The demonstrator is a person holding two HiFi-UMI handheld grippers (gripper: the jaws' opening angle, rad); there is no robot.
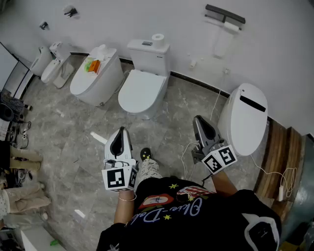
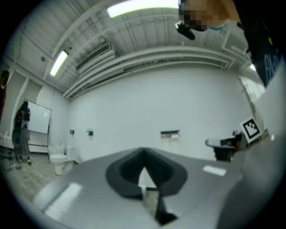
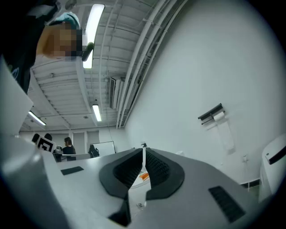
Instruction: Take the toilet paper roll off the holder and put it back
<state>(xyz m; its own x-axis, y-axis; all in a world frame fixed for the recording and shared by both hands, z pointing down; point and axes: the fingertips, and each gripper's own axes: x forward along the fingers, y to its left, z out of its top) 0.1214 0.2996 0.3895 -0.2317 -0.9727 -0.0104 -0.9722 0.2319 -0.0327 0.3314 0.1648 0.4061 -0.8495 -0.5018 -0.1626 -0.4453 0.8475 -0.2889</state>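
Head view took in the whole room: white wall [image 1: 147,19], the toilets [image 1: 142,90] below it, and up high the holder [image 1: 224,13] with the toilet paper roll [image 1: 231,27] on it, a sheet hanging down. Roll looked light and squashy, so I'd pinch it gently by its ends. Both the left tongs [image 1: 119,131] and right tongs [image 1: 197,119] were closed on nothing, well apart from it. Only the right gripper view showed people [image 3: 68,144] in the back
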